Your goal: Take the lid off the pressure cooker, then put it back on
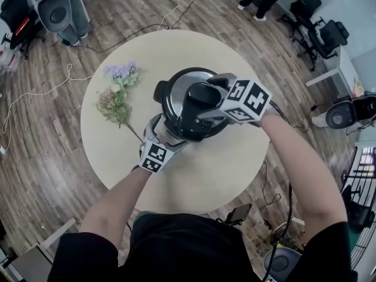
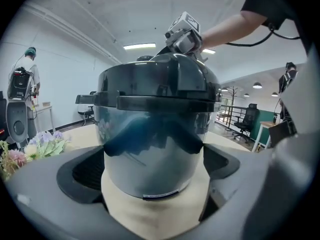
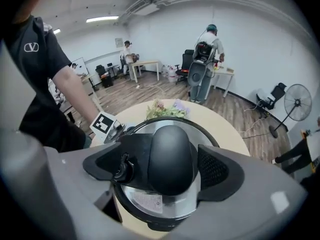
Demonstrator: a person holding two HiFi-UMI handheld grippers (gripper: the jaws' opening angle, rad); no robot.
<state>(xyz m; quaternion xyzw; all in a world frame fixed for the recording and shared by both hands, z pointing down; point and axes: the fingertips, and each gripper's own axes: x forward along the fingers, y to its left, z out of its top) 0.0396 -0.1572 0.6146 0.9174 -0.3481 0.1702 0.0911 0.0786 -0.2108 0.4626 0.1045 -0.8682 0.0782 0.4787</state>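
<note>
A steel pressure cooker (image 1: 176, 96) stands mid-table with its lid (image 3: 142, 201) on. The lid's black domed handle (image 3: 170, 156) points up. My left gripper (image 1: 167, 135) comes in low from the near left. In the left gripper view its pads (image 2: 87, 166) lie against both sides of the cooker's body (image 2: 155, 134) with no gap showing. My right gripper (image 1: 205, 101) points steeply down over the lid. In the right gripper view its jaws straddle the handle, one on each side; they stand wide and do not press on it.
A bunch of artificial flowers (image 1: 117, 90) lies on the round beige table (image 1: 235, 169), left of the cooker. Cables (image 1: 35, 96) trail over the wooden floor. Office chairs (image 1: 320, 34) and wheeled machines (image 1: 56, 10) ring the table. A person (image 3: 210, 39) stands at the far wall.
</note>
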